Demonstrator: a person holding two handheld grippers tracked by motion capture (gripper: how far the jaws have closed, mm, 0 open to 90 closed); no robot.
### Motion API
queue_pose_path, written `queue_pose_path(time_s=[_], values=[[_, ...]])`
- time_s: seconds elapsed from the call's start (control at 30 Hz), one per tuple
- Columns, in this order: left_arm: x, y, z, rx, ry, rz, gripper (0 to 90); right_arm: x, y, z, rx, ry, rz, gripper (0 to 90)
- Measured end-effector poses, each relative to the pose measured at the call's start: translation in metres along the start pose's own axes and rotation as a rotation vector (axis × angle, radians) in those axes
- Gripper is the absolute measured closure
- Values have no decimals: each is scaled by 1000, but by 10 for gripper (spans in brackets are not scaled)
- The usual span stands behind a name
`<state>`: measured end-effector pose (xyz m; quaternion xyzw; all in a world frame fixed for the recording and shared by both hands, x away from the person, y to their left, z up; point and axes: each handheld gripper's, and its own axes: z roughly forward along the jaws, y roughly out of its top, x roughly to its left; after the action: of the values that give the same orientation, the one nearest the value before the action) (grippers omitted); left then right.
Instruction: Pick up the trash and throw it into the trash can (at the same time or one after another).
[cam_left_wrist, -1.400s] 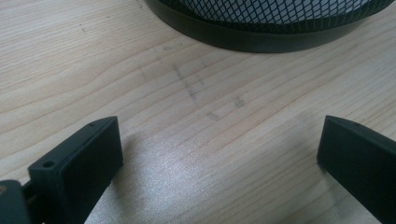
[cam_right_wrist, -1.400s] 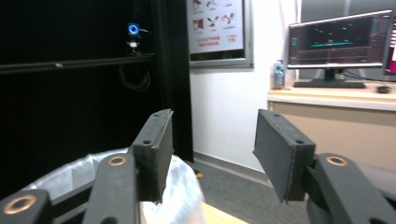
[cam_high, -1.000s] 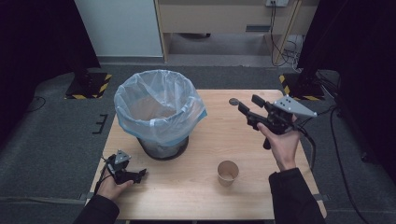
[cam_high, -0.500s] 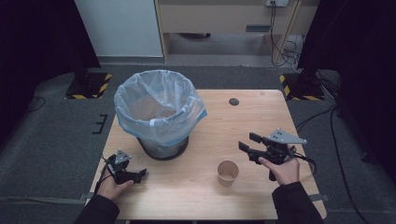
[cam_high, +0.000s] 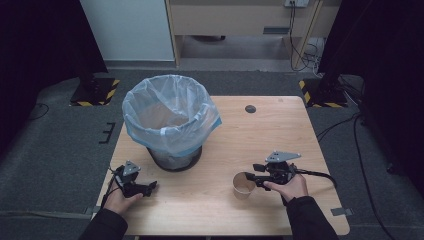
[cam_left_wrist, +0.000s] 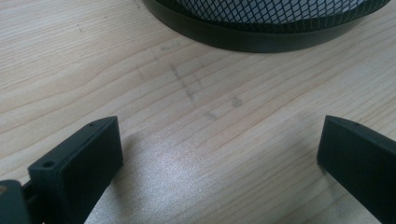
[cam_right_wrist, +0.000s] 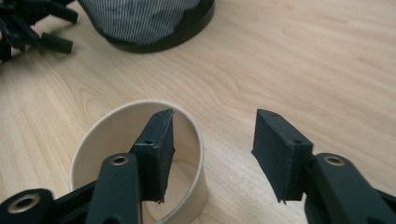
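An empty tan paper cup (cam_high: 243, 185) stands upright near the table's front edge, right of centre. My right gripper (cam_high: 254, 175) lies low at the cup's right side. In the right gripper view one jaw reaches inside the cup (cam_right_wrist: 93, 135) and the other stays outside, so the cup's near wall is between them. The right gripper (cam_right_wrist: 212, 116) has just been closing, but a gap still shows and the pads are not pressing. My left gripper (cam_high: 149, 187) rests open on the table at the front left, and its jaws (cam_left_wrist: 219, 123) hold nothing.
A black mesh bin (cam_high: 170, 115) lined with a clear plastic bag stands on the wooden table (cam_high: 280, 130) at the back left; its base (cam_left_wrist: 261, 37) lies just beyond my left gripper. A small dark disc (cam_high: 250, 108) sits near the far edge.
My right hand has come down from above the table's right side to the cup, and its jaws have narrowed around the cup's wall. The left hand has kept still.
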<state>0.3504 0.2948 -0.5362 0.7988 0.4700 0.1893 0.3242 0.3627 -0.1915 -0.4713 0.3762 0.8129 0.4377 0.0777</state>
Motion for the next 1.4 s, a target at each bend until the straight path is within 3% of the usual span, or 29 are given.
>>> queue_pose_path(time_s=[0.17, 0.4, 0.43, 0.7, 0.8, 1.4], values=[[0, 0, 0, 0, 0, 0, 0, 0, -2, 4, 61, 13, -13, 602], [0, 0, 0, 0, 0, 0, 0, 1, -3, 7, 103, 37, -7, 745], [0, 0, 0, 0, 0, 0, 0, 0, -3, 7, 115, 42, -16, 797], [0, 0, 0, 0, -1, 1, 0, 0, -1, 3, 109, 47, 2, 831], [0, 0, 0, 0, -1, 1, 0, -2, 2, -1, 74, 42, 8, 831], [0, 0, 0, 0, -1, 1, 0, -13, 18, -37, -303, -95, 104, 830]])
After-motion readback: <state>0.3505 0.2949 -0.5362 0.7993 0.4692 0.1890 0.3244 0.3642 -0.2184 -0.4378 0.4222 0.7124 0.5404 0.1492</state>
